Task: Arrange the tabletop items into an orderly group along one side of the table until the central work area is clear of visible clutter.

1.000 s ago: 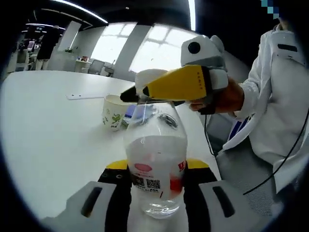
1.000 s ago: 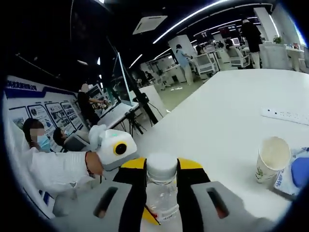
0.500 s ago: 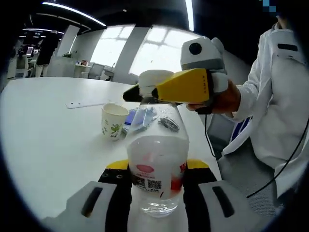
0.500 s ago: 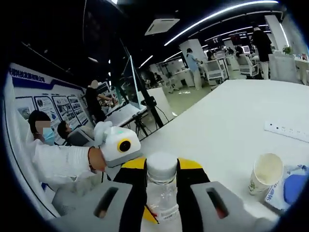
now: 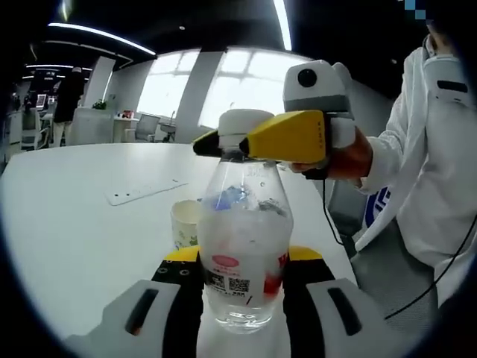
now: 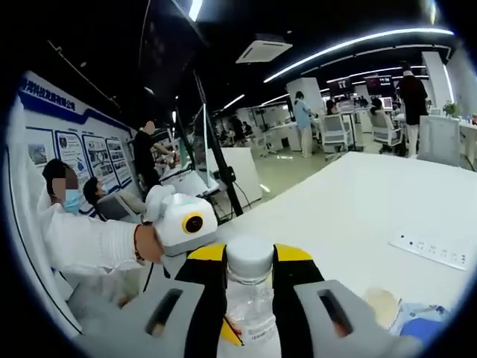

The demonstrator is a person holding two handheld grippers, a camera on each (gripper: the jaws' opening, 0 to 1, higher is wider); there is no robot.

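A clear plastic water bottle (image 5: pixel 244 246) with a red-and-white label stands upright between my left gripper's (image 5: pixel 244 292) jaws, which are shut on its lower body. Its white cap (image 5: pixel 240 125) is clamped by my right gripper (image 5: pixel 223 142), whose yellow jaws come in from the right, held by a hand in a white sleeve. In the right gripper view the cap (image 6: pixel 249 257) sits between my right gripper's (image 6: pixel 249 277) shut jaws, bottle neck below. A paper cup (image 5: pixel 185 224) with a leaf print stands on the white table (image 5: pixel 82 224) behind the bottle.
A white power strip (image 5: pixel 145 192) lies farther back on the table and is seen again (image 6: pixel 432 250) in the right gripper view. There the paper cup (image 6: pixel 380 306) stands beside a blue-and-white packet (image 6: pixel 421 328). A person in a white coat (image 5: pixel 440 171) is close on the right.
Both views have tilted upward, so the cup and power strip now sit lower in the pictures. The bottle stays held by both grippers, the right one still on the cap.
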